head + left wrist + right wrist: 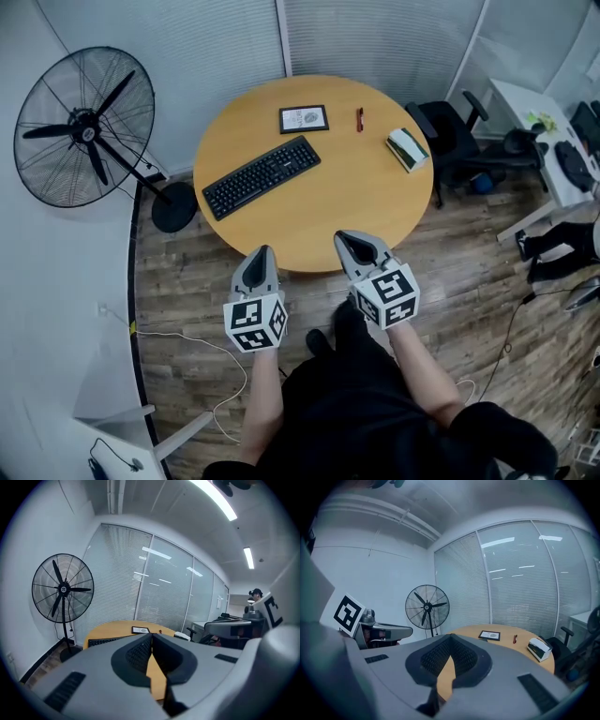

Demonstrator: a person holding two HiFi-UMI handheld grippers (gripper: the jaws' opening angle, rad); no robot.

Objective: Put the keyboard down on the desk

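Wooden desk (356, 197) holds the keyboard (262, 175), fan (86, 127) nearby (left gripper (263, 251), right gripper (347, 240): jaws together, empty).

Three views, one desk (309, 220).
Your head camera looks steeply down; both gripper cameras skim it from its near edge.

Matt blk plastic keyboard (262, 176) on smooth wood desk (352, 192).
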